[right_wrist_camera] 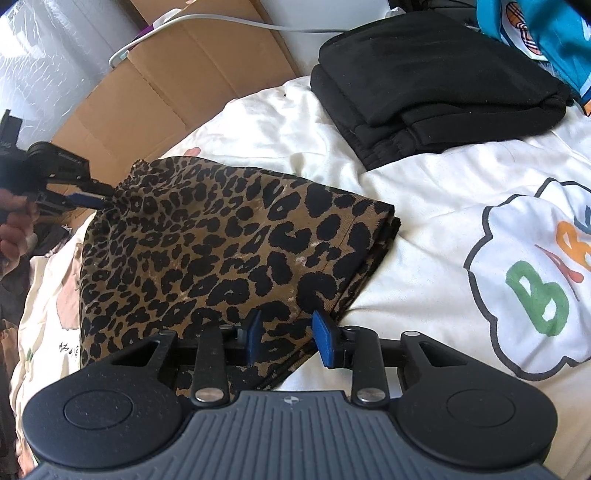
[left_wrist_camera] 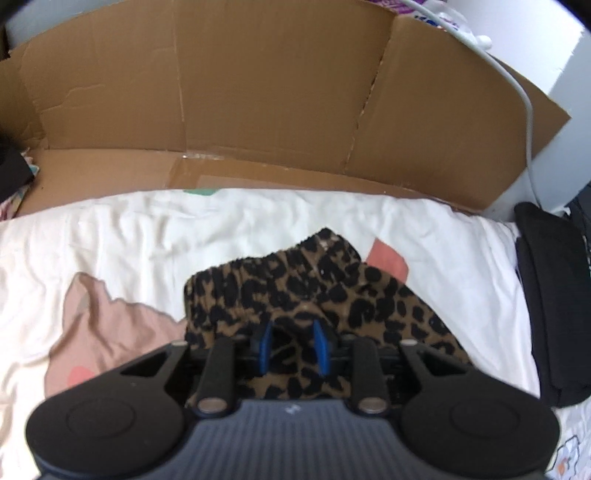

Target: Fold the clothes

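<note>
A leopard-print garment (right_wrist_camera: 221, 240) lies folded on the white printed bedsheet (right_wrist_camera: 424, 221). In the right wrist view my left gripper (right_wrist_camera: 92, 197), held by a hand (right_wrist_camera: 14, 229), pinches the garment's far left corner, which is slightly raised. In the left wrist view the garment (left_wrist_camera: 295, 284) bunches between the blue pads of the left gripper (left_wrist_camera: 292, 347). My right gripper (right_wrist_camera: 288, 336) sits at the near edge by the folded corner. Its blue pads stand narrowly apart and leopard cloth fills the gap.
A stack of folded black clothes (right_wrist_camera: 436, 85) sits at the back right, also visible as the black clothes (left_wrist_camera: 550, 295) at the bed's right edge. Flattened cardboard (left_wrist_camera: 258, 92) stands behind the bed, with a grey cable (left_wrist_camera: 524, 110) over it. A teal garment (right_wrist_camera: 535, 29) lies far right.
</note>
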The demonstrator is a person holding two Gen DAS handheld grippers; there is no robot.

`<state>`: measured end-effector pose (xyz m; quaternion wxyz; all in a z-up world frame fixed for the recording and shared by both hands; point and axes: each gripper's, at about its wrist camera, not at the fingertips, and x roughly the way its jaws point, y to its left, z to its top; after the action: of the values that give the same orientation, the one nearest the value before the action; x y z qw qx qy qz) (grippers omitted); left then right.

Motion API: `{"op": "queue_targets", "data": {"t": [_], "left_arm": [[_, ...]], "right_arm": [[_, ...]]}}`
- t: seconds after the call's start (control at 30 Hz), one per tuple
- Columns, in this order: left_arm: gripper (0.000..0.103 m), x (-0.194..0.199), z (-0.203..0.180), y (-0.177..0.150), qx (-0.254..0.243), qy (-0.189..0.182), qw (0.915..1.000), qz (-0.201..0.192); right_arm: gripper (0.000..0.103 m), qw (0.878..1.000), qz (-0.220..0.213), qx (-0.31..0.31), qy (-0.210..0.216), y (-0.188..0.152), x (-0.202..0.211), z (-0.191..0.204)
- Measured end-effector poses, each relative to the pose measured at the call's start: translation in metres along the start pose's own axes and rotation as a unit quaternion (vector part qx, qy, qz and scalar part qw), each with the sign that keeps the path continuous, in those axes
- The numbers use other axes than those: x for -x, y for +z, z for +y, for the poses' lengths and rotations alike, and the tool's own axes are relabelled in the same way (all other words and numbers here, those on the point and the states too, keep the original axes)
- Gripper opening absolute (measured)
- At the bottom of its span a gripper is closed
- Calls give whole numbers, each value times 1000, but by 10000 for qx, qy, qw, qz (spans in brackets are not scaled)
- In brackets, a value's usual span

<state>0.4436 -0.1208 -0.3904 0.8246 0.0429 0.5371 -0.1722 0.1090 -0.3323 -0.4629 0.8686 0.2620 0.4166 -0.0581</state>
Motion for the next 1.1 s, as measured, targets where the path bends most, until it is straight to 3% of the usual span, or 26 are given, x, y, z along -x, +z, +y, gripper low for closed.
{"op": "queue_targets", "data": {"t": [0.13,0.3,0.43,0.57,0.8,0.93,1.1], "left_arm": [[25,-23,-9,-1,-23,5,9997,246],[27,-41,-19,-5,-164,102,9995,265],[30,-38,-28,-2,-451,147,9983,331],[23,-38,-22,2,-422,115,9984,367],[22,-9,-26,12,-683,69,9976,12],[41,1,-33,27,-988,220,9944,-302],[44,-16,-45,35,-1272,321,9911,-223]], "right_arm": [[37,10000,16,29,9,0,-1,0],[37,9999,39,95,30,0,-2,0],[37,10000,37,65,34,0,-3,0],[37,9999,38,92,43,-1,-3,-1],[37,10000,18,16,71,-1,-4,-2],[37,9999,19,-10,99,-1,-4,-4],[37,9999,34,14,130,-1,-4,-4]]}}
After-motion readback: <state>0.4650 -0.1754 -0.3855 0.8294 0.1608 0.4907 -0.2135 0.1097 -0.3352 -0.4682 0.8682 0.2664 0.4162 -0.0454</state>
